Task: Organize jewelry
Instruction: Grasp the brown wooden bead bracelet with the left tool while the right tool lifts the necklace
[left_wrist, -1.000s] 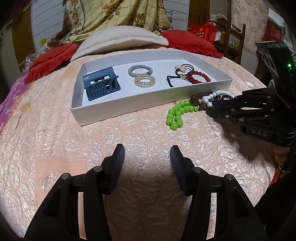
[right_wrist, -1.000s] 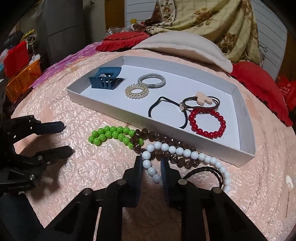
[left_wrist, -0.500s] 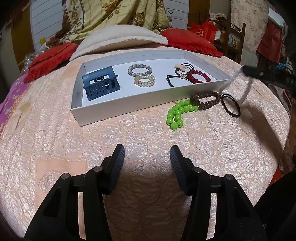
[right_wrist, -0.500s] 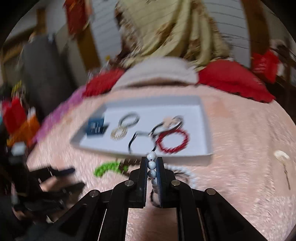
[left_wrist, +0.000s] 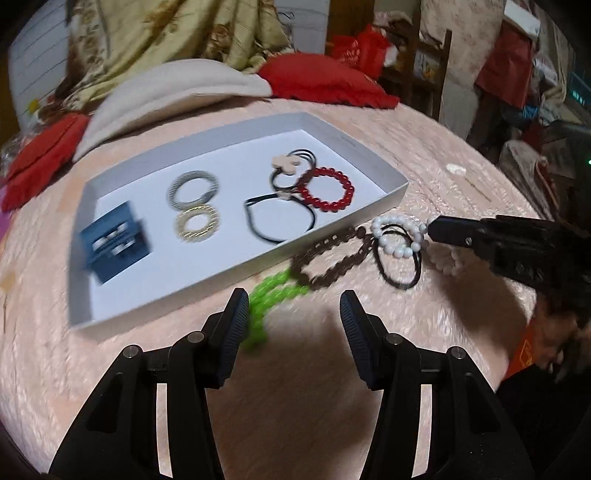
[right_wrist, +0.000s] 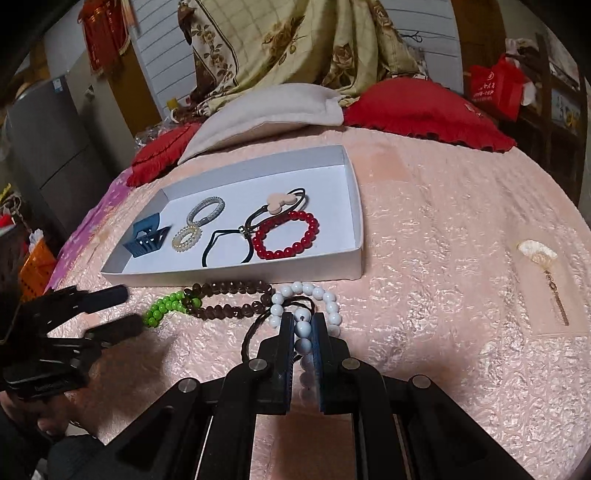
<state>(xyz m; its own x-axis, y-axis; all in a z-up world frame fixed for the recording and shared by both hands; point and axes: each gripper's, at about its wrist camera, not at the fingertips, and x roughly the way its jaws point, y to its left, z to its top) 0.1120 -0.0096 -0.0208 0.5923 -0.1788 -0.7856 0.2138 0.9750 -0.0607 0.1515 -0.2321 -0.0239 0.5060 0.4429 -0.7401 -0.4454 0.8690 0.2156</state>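
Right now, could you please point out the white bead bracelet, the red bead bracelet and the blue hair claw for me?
white bead bracelet (right_wrist: 330, 300): right wrist view, beads of its far arc.
red bead bracelet (right_wrist: 271, 253): right wrist view, its near beads, inside the tray.
blue hair claw (left_wrist: 114, 242): left wrist view, its body.

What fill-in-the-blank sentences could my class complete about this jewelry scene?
1. The right hand-held gripper is shut on the ____ bead bracelet.
2. The red bracelet lies ____ the white tray.
3. The left hand-held gripper is open and holds ____.
4. The bracelet nearest the left hand-held gripper is ____.

Missing words: white; inside; nothing; green
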